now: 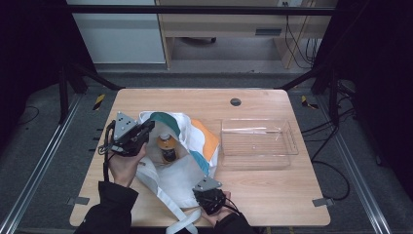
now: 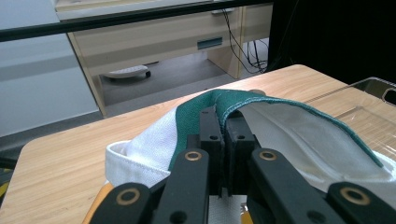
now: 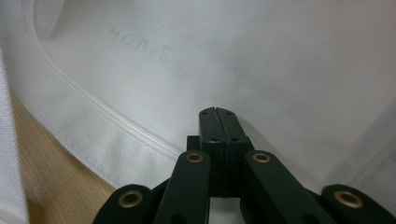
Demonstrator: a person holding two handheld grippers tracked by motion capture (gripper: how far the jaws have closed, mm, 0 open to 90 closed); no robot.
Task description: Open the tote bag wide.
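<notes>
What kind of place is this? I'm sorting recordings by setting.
Probably a lab or office recording station: a wooden table inside a dark metal frame, loose cables on the floor, and desk furniture behind.

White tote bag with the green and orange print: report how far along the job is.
Done: the white tote bag with green and orange print lies open, a brown bottle with an orange label showing at its mouth. In hand: the left gripper is shut on the bag's green rim; the right gripper, jaws together, rests over white fabric. Left, probably: the clear plastic tray holds nothing yet.
</notes>
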